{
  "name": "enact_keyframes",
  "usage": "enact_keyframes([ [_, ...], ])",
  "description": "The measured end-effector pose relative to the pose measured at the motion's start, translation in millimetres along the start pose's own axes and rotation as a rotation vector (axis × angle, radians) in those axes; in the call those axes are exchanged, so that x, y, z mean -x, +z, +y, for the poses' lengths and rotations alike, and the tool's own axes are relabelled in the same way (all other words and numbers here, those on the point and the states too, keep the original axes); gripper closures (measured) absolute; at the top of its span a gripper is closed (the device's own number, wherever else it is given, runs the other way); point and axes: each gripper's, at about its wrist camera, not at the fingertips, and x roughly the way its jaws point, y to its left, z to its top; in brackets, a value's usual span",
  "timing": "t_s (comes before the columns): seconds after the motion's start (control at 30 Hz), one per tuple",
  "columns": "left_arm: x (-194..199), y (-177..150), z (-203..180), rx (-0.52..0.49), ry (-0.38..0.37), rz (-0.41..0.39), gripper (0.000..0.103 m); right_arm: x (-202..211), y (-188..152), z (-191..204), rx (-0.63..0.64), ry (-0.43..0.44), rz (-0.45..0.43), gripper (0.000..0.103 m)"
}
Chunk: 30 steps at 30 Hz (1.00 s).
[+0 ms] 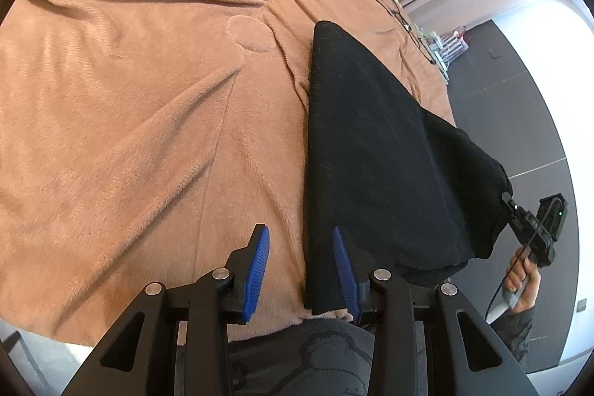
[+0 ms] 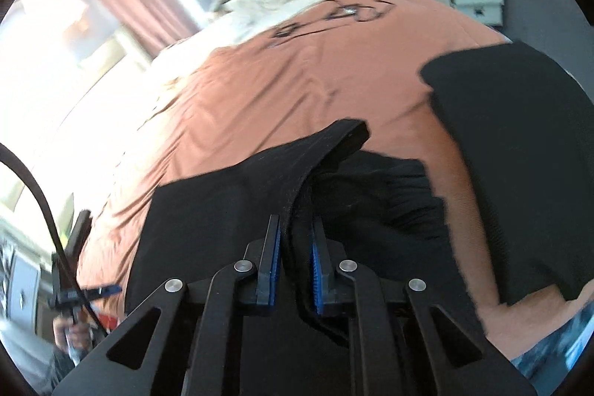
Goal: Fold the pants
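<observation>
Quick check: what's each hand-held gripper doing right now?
Left hand-held gripper: open, edge of the black fabric pants between its blue pads, not pinched.
Right hand-held gripper: shut on the pants' bunched edge.

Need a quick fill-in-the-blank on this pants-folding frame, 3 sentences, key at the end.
1. The pants are ____ in colour.
2. They lie on a fuzzy ____-coloured blanket.
3. The right hand-held gripper is shut on the pants, while the left hand-held gripper has its blue pads ____, pressing nothing.

Missing words: black; orange; apart
</observation>
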Motion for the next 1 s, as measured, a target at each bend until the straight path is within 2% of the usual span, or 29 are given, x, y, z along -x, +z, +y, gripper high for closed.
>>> enact_keyframes([
  [0.17,2.6,-2.9,0.7,-0.009,-0.005,0.010,0.065,-4.4,-29.6,32.1,0.081,0.020,0.027,0.092],
  [0.4,8.8,-6.6,9.0,-0.004,-0.011,0.010,0.065,-25.0,-65.2,53.5,0.152,0.022,0.166,0.091],
  [0.57,10.1,-9.1,17.4,0.015,-0.016,0.008,0.065,-14.9,-64.4,52.8,0.143,0.065,0.176,0.090],
  [0.6,9.6,-9.1,18.6,0.019,-0.018,0.008,0.065,-10.7,-62.4,51.0,0.140,0.071,0.173,0.088],
  [0.63,8.6,-9.2,20.2,0.025,-0.020,0.008,0.065,-8.0,-59.3,48.9,0.137,0.068,0.165,0.075],
  [0.67,7.7,-9.2,20.9,0.028,-0.020,0.009,0.065,-8.0,-56.0,46.4,0.138,0.058,0.152,0.053],
  [0.73,6.4,-9.3,22.0,0.030,-0.021,0.010,0.065,-1.4,-52.3,48.1,0.144,0.032,0.111,0.030],
  [0.87,4.4,-9.4,23.4,0.030,-0.018,0.013,0.065,2.2,-47.0,46.1,0.136,0.001,0.056,0.030],
  [1.0,3.8,-9.0,27.0,0.038,-0.015,0.012,0.065,-6.7,-44.2,45.0,0.132,-0.053,0.046,0.030],
])
